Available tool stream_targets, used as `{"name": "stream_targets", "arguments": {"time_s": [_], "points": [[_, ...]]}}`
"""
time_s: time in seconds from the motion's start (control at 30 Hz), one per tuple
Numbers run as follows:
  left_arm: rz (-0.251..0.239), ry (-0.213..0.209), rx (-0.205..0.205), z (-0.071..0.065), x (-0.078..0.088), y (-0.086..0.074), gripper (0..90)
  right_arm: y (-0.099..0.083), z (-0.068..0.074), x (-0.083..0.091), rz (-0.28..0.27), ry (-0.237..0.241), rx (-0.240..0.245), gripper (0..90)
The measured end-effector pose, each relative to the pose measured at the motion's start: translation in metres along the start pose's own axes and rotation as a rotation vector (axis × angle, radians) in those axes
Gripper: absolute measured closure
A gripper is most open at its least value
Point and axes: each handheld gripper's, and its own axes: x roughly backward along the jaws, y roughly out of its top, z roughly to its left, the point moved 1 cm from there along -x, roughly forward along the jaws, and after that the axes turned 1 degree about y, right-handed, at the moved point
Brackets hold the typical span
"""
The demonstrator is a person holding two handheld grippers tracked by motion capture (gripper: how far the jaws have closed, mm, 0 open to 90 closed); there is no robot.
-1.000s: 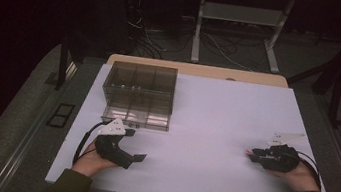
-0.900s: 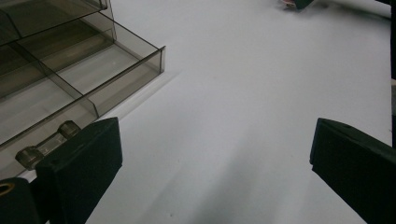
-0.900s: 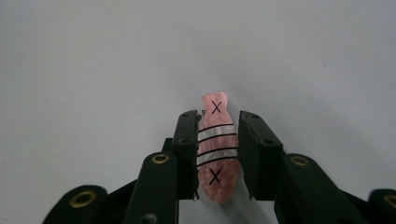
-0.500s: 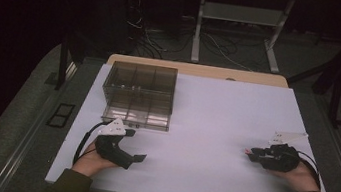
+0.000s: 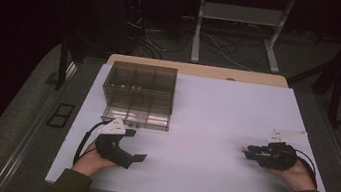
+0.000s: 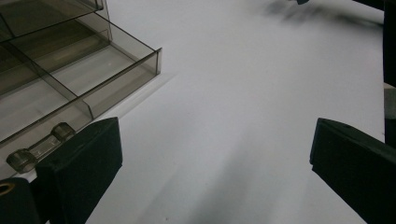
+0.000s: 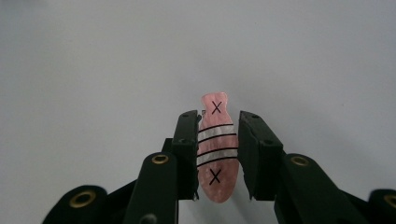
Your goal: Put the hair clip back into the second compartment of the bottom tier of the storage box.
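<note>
Nothing moved; right gripper [image 7: 215, 154] view reveals its pink clip [image 7: 215, 154].

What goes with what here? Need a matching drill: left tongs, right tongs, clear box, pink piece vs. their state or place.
1. left tongs
2. right tongs
3. clear divided box
4. pink striped piece

a. marked with two X's
b. far left of the table, lid open
c. open, nothing between
d. shut on a small flat thing

Pairs: 1-c, 2-d, 3-b, 4-a
</note>
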Motion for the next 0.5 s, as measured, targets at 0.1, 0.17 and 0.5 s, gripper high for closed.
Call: {"name": "stream_targets", "arguments": {"time_s": [0.1,0.17,0.5], "points": [[-0.005,-0.005,0.006,0.0,0.0,0.0,1.3,0.001,0.002,0.0,-0.003,-0.001,-0.011,67.9],[-0.008,-0.008,0.008,0.001,0.0,0.0,1.3,0.004,0.003,-0.001,-0.011,-0.003,-0.01,67.9],[-0.006,0.004,0.007,-0.001,-0.002,0.001,2.6,0.018,0.012,-0.009,-0.03,0.005,-0.002,67.8]]}}
